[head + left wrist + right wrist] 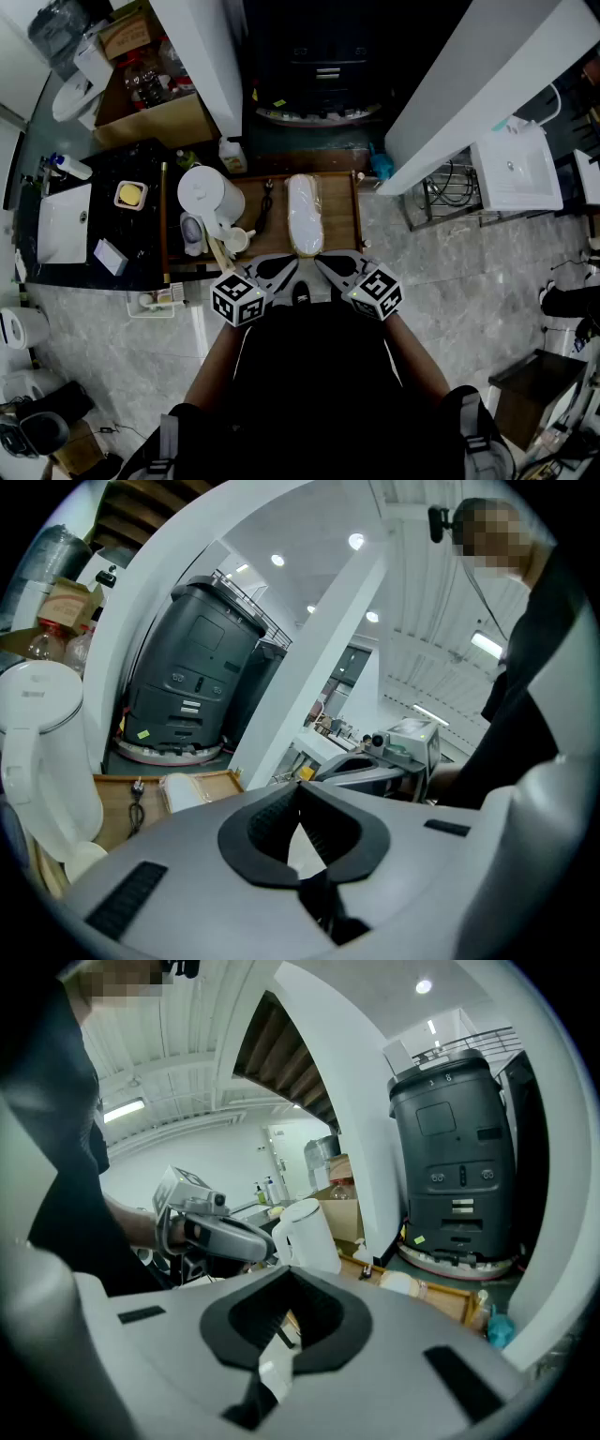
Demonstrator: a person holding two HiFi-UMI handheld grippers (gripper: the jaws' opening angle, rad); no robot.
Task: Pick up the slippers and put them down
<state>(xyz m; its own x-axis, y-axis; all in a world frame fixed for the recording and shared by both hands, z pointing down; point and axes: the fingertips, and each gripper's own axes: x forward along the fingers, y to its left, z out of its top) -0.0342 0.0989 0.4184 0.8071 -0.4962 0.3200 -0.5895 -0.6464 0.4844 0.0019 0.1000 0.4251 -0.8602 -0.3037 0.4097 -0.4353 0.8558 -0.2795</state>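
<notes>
The slippers (303, 216) are a white pair wrapped in clear plastic, lying lengthwise on a low wooden tray (347, 211) in front of me. They show again as a pale bundle in the left gripper view (187, 789) and in the right gripper view (398, 1283). My left gripper (289, 269) and right gripper (321, 262) hover side by side just short of the tray's near edge, with their tips angled toward each other. Both are shut with nothing between the jaws (298, 791) (289, 1277). Neither touches the slippers.
A white kettle (208, 197) stands on the tray's left part, beside a black cable (265, 211) and a small cup (236, 241). A black machine (319, 66) stands behind the tray between two white pillars. A black counter with a white basin (64, 225) lies left, a white sink unit (516, 169) right.
</notes>
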